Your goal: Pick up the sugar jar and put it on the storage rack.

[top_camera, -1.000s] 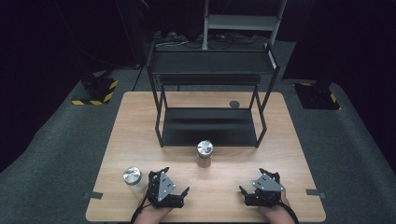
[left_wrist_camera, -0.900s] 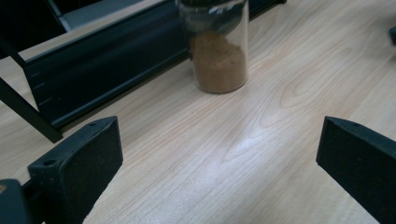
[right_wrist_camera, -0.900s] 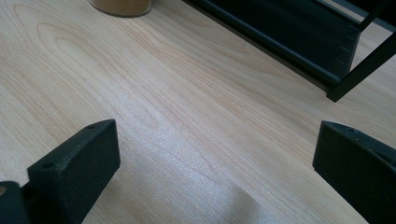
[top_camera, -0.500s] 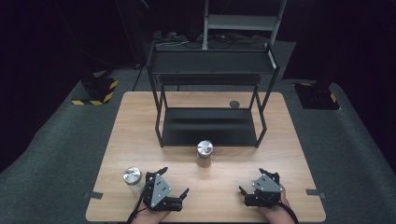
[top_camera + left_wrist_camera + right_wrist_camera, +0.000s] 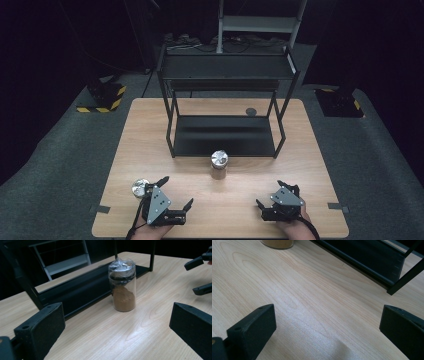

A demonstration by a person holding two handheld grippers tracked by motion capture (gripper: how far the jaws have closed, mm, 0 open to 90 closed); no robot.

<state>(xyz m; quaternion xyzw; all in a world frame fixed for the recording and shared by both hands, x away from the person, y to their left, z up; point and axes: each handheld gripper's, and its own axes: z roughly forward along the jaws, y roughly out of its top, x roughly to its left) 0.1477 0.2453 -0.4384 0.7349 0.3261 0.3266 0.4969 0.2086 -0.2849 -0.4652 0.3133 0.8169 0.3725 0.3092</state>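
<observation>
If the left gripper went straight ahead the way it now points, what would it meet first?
Most likely the jar of brown powder, which stands upright on the table almost centred between the left gripper's open jaws. Bare wood lies before it, and the black shelf rack sits just behind. Depth is hard to judge.

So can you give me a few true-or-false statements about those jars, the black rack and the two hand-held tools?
1. Both tools stand open. True: the left tool and the right tool hold nothing.
2. The jar with brown powder stands on the rack's lower shelf. False: it stands on the table, in front of the rack.
3. A second jar stands beside the left tool. True.
4. The powder jar lies on its side. False: it is upright.
</observation>
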